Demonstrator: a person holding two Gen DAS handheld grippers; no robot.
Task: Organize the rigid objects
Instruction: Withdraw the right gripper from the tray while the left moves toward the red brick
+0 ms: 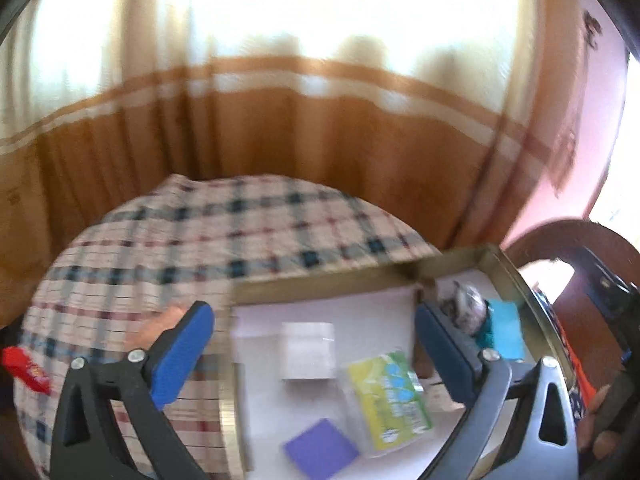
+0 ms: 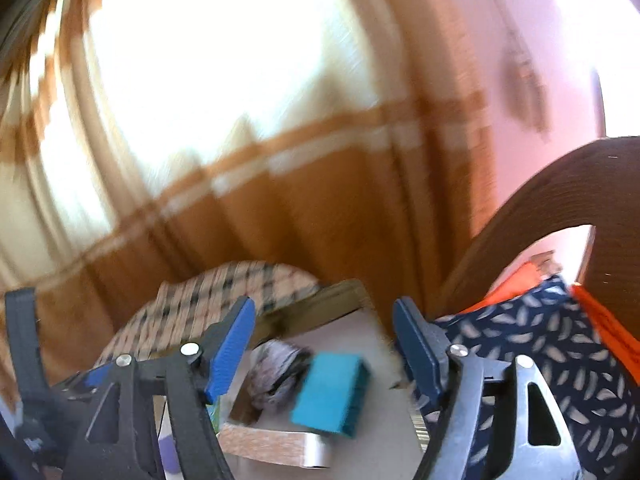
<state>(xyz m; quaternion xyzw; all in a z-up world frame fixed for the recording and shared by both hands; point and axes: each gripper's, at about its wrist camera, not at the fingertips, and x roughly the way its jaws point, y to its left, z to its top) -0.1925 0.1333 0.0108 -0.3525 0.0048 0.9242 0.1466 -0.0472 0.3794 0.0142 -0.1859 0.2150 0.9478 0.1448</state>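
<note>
Teal block (image 2: pixel 332 390) lies between the open right hand-held gripper's (image 2: pixel 324 344) jaws.

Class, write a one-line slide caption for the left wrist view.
Open left tongs hover above a tray of small items on a plaid cloth.

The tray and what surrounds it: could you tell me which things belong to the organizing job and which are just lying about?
Job:
tray
white box
purple block
green packet
teal box
grey bundle

Lying about:
checked cloth
red wrapper
patterned fabric
curtain

Plaid tablecloth (image 1: pixel 240 232); brown-and-cream curtain (image 1: pixel 280 128); pink wall (image 1: pixel 592 120) behind.
</note>
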